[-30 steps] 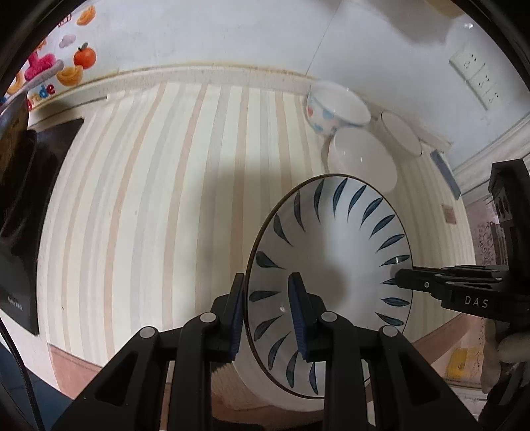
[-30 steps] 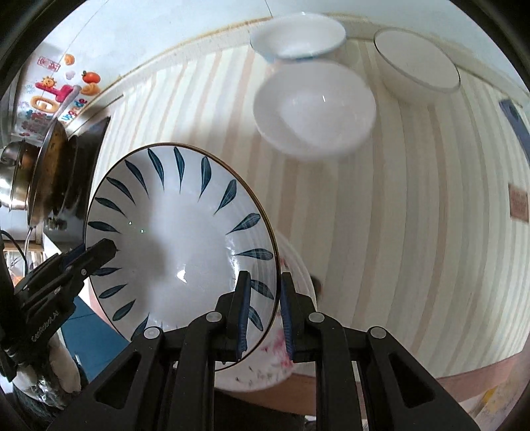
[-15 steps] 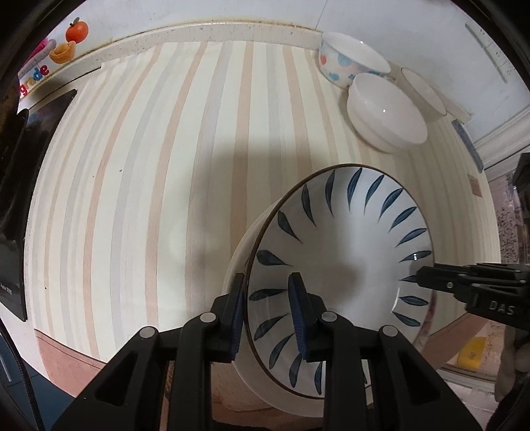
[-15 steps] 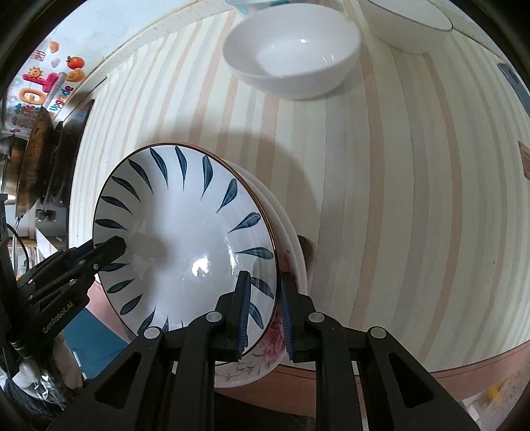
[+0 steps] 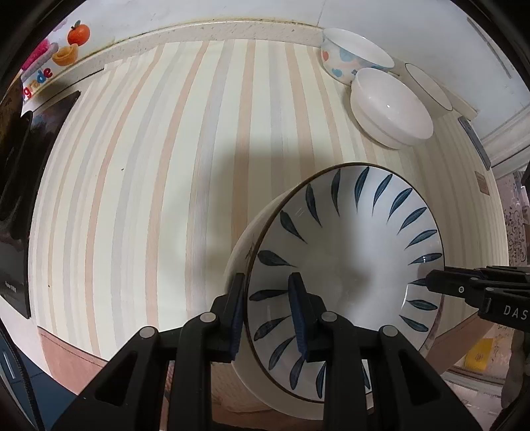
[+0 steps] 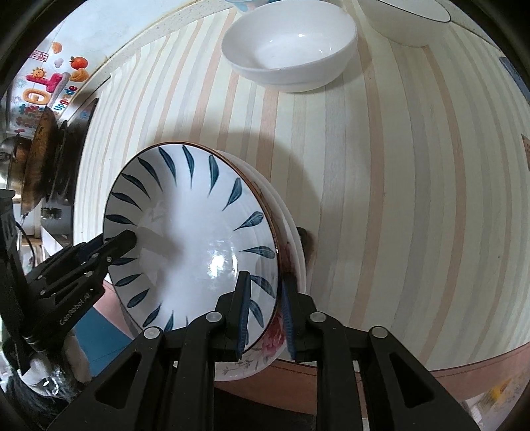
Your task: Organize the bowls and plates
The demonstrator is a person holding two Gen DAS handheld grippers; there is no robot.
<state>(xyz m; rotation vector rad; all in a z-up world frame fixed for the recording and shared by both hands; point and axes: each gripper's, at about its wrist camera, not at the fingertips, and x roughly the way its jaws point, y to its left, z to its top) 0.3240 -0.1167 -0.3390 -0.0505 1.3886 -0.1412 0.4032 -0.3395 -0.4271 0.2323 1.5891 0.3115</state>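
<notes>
A white bowl with blue leaf marks sits on a stack of plates, the top visible one with pink flowers, at the table's near edge. My left gripper grips the bowl's rim on one side. My right gripper straddles the opposite rim, its fingers a little wider than before. The right gripper also shows in the left wrist view, and the left gripper in the right wrist view.
On the striped table at the far right stand a plain white bowl, a bowl with red and blue marks and a dark-rimmed white bowl. A black stove with a pan is at the left.
Both grippers lowered the blue-leaf bowl onto the plate stack. The right gripper's fingers have spread slightly around the rim.
</notes>
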